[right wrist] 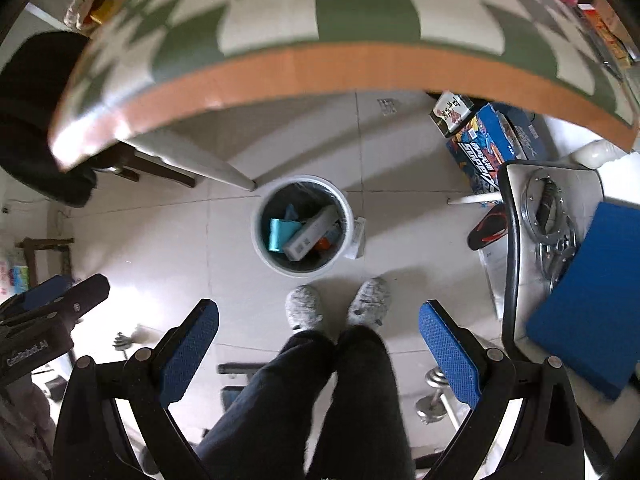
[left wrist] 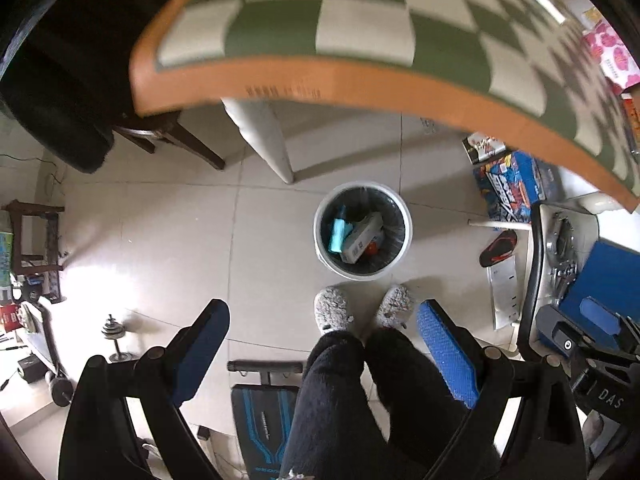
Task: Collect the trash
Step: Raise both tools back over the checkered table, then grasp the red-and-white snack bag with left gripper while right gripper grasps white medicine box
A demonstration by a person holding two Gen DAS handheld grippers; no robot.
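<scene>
A white trash bin [left wrist: 406,240] with a black liner stands on the floor below the table edge; it also shows in the right wrist view [right wrist: 258,236]. Inside lie a teal packet [left wrist: 337,235], a grey-white box [left wrist: 362,238] and a red scrap [left wrist: 372,248]. A small white item [right wrist: 357,238] lies on the floor against the bin's right side. My left gripper [left wrist: 322,318] is open and empty, high above the floor. My right gripper [right wrist: 319,316] is open and empty too. Both point down at the bin.
The green-and-white checkered table [left wrist: 320,20] with an orange edge fills the top. My slippered feet [left wrist: 332,310] stand just before the bin. Blue boxes [left wrist: 508,184], a black-red sandal [left wrist: 498,248], a chair with a blue pad [right wrist: 584,304] lie right; dumbbell [left wrist: 114,336] left.
</scene>
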